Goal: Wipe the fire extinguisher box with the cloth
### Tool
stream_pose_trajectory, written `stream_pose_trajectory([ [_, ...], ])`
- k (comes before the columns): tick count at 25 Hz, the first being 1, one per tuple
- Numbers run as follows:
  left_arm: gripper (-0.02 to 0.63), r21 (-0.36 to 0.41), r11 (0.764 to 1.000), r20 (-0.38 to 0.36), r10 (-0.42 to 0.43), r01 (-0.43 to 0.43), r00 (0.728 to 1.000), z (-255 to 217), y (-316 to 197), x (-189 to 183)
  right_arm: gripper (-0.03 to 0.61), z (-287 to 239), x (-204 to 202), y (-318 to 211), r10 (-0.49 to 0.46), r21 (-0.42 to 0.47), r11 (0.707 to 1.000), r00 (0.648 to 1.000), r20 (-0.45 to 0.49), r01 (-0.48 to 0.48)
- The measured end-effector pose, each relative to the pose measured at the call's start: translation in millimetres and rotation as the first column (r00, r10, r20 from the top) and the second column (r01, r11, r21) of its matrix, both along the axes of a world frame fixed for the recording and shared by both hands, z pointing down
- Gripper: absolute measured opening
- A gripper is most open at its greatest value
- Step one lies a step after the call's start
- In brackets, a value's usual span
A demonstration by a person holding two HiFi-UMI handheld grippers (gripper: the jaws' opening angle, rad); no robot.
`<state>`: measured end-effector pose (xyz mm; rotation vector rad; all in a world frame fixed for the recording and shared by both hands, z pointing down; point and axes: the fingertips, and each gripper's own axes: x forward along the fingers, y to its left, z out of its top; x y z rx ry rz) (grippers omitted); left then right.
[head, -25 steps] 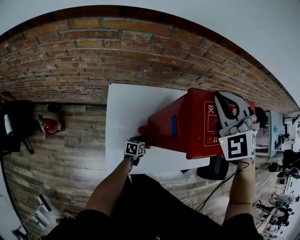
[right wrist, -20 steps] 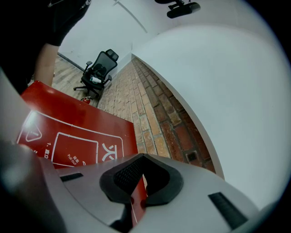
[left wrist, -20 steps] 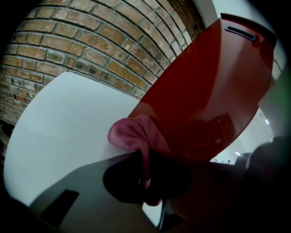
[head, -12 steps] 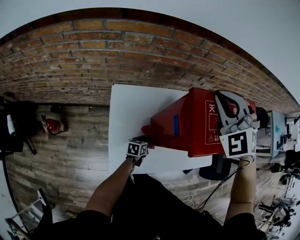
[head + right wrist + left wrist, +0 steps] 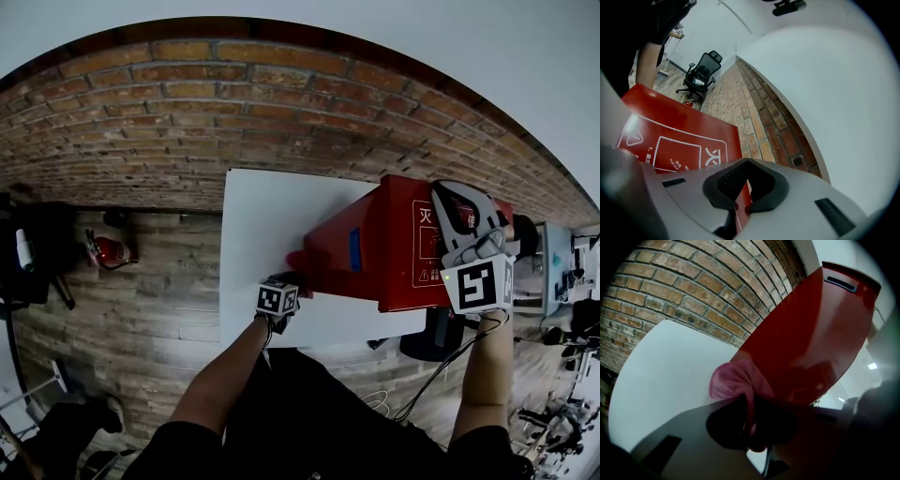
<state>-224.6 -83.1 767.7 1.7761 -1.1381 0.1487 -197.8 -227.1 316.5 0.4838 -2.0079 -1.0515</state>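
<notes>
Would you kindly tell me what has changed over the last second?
Nothing clearly moved. The whole head view only slid slightly rightward, probably because the camera shifted. The left gripper stays shut on the cloth, which is pressed against the side of the box. The right gripper stays clamped on the box edge.

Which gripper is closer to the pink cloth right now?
Left. The left gripper is shut on the pink cloth by the fire extinguisher box; the right gripper clamps an edge of that box, away from the cloth.
</notes>
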Motion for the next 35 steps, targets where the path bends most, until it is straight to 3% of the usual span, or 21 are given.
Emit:
stream_pose_trajectory([
  [19,0.069,0.035,0.999,-0.049,-0.02,0.021,0.999,-38.5,-1.5,1.0,0.02,-0.6,0.5,0.5,-0.002,0.003,1.0,1.0,0.002,0.002],
  [35,0.069,0.103,0.994,-0.146,-0.017,0.032,0.989,-72.7,2.8,1.7,0.019,-1.1,0.1,0.5,-0.009,0.006,1.0,1.0,0.008,0.009],
])
